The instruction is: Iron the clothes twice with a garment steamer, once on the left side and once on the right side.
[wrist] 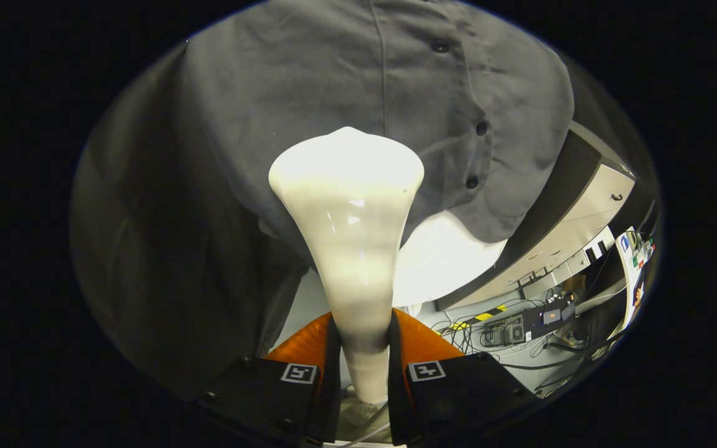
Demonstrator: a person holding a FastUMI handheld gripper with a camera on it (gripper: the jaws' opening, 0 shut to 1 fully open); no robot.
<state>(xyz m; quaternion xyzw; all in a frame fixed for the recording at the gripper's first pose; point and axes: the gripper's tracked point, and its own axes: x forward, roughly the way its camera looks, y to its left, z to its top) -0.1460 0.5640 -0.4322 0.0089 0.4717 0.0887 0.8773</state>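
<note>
A cream-white garment steamer [349,211] rises straight ahead from between my fingers, its handle narrow and its head flaring wide. My gripper [362,339] is shut on the steamer's handle, both fingers pressing its sides. The steamer's head rests against a hanging grey shirt [309,93], on the panel left of the dark button [439,45] row and close to the shirt's lower hem. The head's face is turned away from me, so its contact with the cloth is hidden.
A dark cloth wall hangs to the left of the shirt. Right of the shirt stands a pale cabinet [576,224] with drawers. On the floor below it lie tangled cables, a black box [545,317] and a yellow-black striped strip [480,317].
</note>
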